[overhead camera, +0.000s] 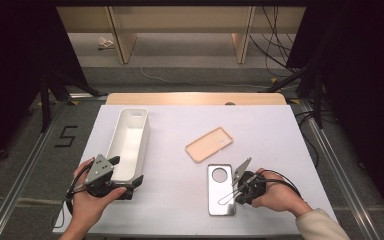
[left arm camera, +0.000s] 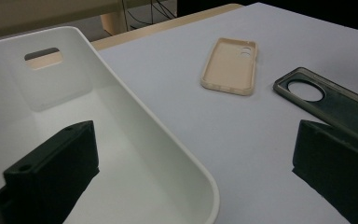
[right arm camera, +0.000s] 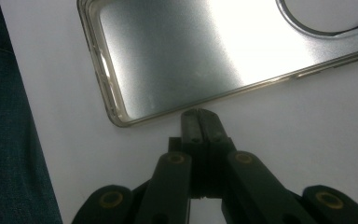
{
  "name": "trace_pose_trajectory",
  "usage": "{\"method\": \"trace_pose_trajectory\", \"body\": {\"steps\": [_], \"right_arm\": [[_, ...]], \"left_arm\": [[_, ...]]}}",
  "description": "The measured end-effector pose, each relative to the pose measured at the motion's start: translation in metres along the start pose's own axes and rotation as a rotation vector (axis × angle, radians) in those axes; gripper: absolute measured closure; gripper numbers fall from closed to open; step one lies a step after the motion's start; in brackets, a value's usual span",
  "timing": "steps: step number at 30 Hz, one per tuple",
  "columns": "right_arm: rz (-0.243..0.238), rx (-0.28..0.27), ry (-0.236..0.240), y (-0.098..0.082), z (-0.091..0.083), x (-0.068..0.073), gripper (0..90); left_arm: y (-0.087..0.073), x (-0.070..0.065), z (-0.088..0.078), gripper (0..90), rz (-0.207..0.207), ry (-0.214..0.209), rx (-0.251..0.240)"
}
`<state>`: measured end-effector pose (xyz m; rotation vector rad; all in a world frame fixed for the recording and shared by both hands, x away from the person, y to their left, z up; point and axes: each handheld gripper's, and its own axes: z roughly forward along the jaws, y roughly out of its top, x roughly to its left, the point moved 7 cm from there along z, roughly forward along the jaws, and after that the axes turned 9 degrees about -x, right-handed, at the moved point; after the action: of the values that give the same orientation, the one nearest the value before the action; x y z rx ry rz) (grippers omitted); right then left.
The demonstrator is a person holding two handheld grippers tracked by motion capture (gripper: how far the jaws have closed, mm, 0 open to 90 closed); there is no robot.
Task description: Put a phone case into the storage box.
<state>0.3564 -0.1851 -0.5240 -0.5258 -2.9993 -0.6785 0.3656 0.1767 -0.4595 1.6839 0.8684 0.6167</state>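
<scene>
A long white bin (overhead camera: 130,135) stands at the left of the table. My left gripper (overhead camera: 127,171) is open and straddles the bin's near right wall (left arm camera: 186,163), with one jaw inside the bin and the other outside over the table. A beige phone case (overhead camera: 209,144) (left arm camera: 230,65) lies hollow side up in the middle. Nearer the front lies a grey metallic phone case (overhead camera: 221,189) (right arm camera: 177,56) with a round camera hole. My right gripper (overhead camera: 236,192) (right arm camera: 199,115) is shut with nothing in it. Its tip is at that case's right long edge; I cannot tell if it touches.
A white sheet (overhead camera: 275,135) covers the table, and a wooden strip (overhead camera: 195,98) shows at the far edge. Metal rails (overhead camera: 330,160) run along both sides, with cables on the floor behind. Dark cloth (right arm camera: 9,140) shows at the left of the right gripper view.
</scene>
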Motion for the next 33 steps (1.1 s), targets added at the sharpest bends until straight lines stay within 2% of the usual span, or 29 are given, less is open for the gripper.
{"method": "trace_pose_trajectory", "body": {"steps": [7,8,9,10,14,16,17,18,19,21,25,27,33], "right_arm": [[0.001,0.0,0.006,0.0,-0.001,0.0,87.0],[-0.013,0.002,-0.002,0.001,-0.002,-0.001,80.8],[-0.013,0.002,-0.002,0.001,-0.002,-0.001,80.8],[-0.05,-0.006,-0.038,0.004,-0.005,-0.003,71.8],[-0.116,0.005,-0.072,0.009,-0.012,-0.002,54.1],[-0.136,0.015,-0.081,0.01,-0.014,0.0,46.8],[-0.136,0.015,-0.081,0.01,-0.014,0.0,46.8],[-0.151,0.011,-0.075,0.013,-0.016,0.002,41.1],[-0.151,0.011,-0.075,0.013,-0.016,0.002,41.1],[-0.146,0.018,-0.075,0.014,-0.016,0.004,33.7],[-0.135,0.007,-0.063,0.015,-0.015,0.005,29.5],[-0.144,-0.006,-0.055,0.015,-0.015,0.004,26.5],[-0.127,-0.056,-0.06,0.021,-0.019,0.003,19.9]], "left_arm": [[0.0,0.0,0.0,0.0,-0.003,0.001,-0.002],[0.0,0.0,0.0,0.0,-0.003,0.0,-0.001],[0.0,0.0,0.0,0.0,-0.002,0.001,-0.001],[0.0,0.0,0.0,0.0,-0.003,0.0,-0.001],[0.0,0.0,0.0,0.0,-0.003,-0.002,-0.001],[-0.001,0.0,0.001,0.0,-0.002,-0.003,0.0],[-0.001,0.0,0.001,0.0,-0.002,-0.003,0.0],[-0.001,0.0,0.001,0.0,-0.002,-0.004,0.0],[-0.001,0.0,0.001,0.0,-0.002,-0.004,0.001],[-0.001,0.0,0.001,0.0,-0.003,-0.005,-0.001],[-0.001,0.0,0.001,0.0,-0.003,-0.006,-0.002],[-0.001,0.0,0.001,0.0,-0.003,-0.007,-0.003],[-0.001,-0.001,0.001,0.0,-0.003,-0.01,-0.001]]}}
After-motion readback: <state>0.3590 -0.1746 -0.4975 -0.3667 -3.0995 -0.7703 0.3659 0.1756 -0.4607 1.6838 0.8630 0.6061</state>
